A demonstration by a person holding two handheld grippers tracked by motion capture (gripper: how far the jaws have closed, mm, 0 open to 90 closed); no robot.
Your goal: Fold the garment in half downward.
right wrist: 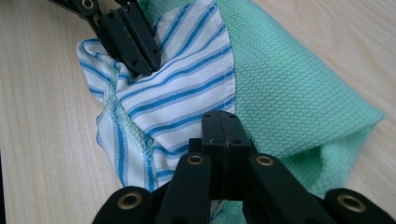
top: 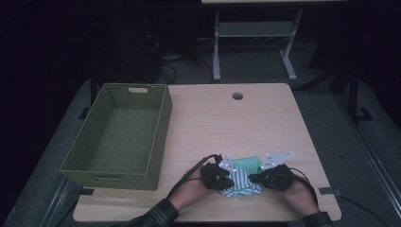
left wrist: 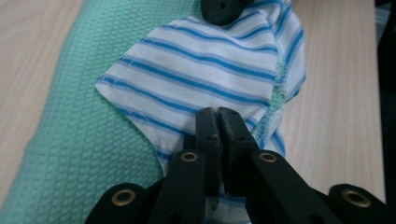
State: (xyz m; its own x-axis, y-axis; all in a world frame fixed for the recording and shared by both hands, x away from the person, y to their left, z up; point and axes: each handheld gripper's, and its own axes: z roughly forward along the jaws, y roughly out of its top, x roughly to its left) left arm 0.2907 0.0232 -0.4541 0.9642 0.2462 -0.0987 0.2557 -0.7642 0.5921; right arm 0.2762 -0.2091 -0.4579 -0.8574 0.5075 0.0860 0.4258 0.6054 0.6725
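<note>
Both tools are clamped on the striped cloth [top: 242,183], which lies at the near edge of the tabletop [top: 265,123] over a green towel [top: 248,164] — the left tool [left wrist: 217,113] and the right tool [right wrist: 223,117] each pinch an edge. To fold well, I'd keep both pinches firm and move them together so the hem stays level — no brand, label or writing is readable

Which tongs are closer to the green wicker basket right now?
Left. The left tongs grip the striped cloth on the side facing the basket; the right tongs grip the same cloth on its far side, farther from the basket.
</note>
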